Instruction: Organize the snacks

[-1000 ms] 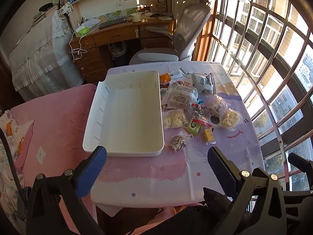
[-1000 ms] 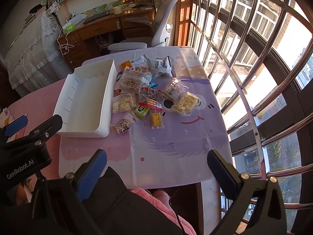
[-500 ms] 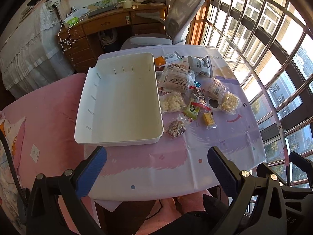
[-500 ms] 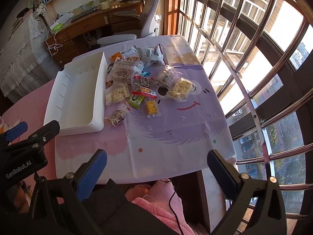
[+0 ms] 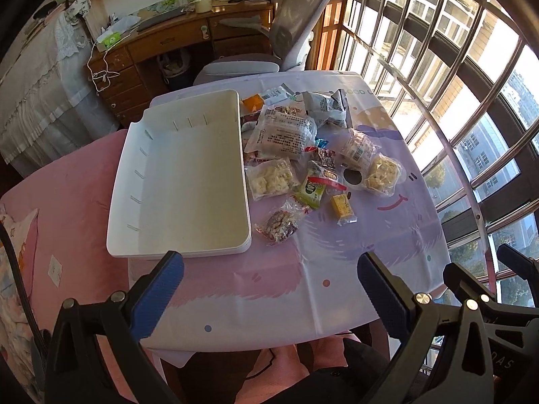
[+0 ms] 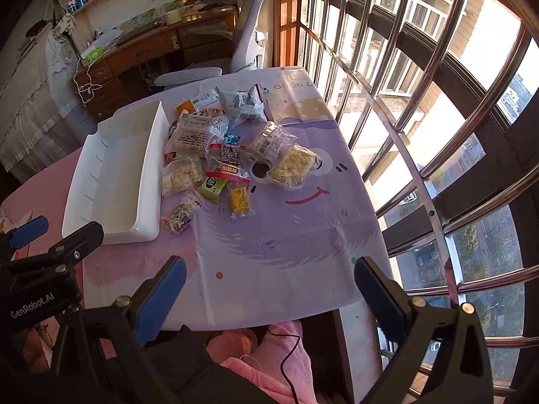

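Snacks (image 5: 296, 155) lie loose in a cluster at centre frame of the left wrist view, on the cartoon tablecloth (image 5: 353, 256), just right of a white tray (image 5: 178, 181) that holds nothing.

Change over the last second: in both views the tray and the packets have grown larger and slid toward frame centre, while their layout on the cloth is unchanged. Judged from this, both tools have been carried nearer the table; the task is at its approach stage, with no packet yet gripped or placed.

Left gripper (image 5: 269, 286), lower edge of its own view: released, blue pads wide apart, nothing between them, well short of the packets. Right gripper (image 6: 269, 286), lower edge of its view: likewise released and bare, above the near table edge. The left tool also shows as a black body at the lower left of the right wrist view.

Count, as far as overlap allows:
- tray: one
- clear bags of pale puffed pieces: two, bag beside the tray (image 5: 271, 178) and bag at the right of the cluster (image 5: 382, 171)
- large printed clear bag (image 5: 283, 133): one
- grey crumpled bag (image 5: 325, 104): one
- green packet (image 5: 311, 190): one
- yellow bar (image 5: 342, 207): one
- dark nut-cluster packet (image 5: 279, 227): one, nearest the grippers
- orange packet (image 5: 252, 102): one
- smaller wrappers: several, partly hidden, number uncertain.
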The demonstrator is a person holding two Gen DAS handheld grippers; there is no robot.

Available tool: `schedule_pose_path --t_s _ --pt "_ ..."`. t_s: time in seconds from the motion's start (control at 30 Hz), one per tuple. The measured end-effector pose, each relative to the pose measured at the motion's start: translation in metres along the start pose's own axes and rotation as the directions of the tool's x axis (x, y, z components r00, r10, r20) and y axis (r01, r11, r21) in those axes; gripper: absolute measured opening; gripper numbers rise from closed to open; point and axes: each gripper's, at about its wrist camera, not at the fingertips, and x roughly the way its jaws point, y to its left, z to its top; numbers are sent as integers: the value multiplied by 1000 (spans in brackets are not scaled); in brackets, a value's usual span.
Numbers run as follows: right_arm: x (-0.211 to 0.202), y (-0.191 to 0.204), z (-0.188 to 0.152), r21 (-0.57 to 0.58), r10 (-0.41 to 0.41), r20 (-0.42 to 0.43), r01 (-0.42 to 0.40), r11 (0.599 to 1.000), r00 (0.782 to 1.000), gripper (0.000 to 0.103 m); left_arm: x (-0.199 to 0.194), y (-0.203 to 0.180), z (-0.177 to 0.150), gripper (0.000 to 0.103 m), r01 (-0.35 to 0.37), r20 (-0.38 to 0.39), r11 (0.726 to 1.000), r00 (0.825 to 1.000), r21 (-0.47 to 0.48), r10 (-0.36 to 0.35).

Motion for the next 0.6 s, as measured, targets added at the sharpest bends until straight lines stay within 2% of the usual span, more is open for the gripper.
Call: schedule_pose_path --t_s 0.33,0.6 --pt "27 -44 39 -62 53 -3 -53 997 999 97 15 -43 23 102 -42 -23 997 999 -70 40" --pt "64 -70 72 -136 99 -12 -100 986 995 96 45 -71 36 103 -81 -86 987 994 -138 70"
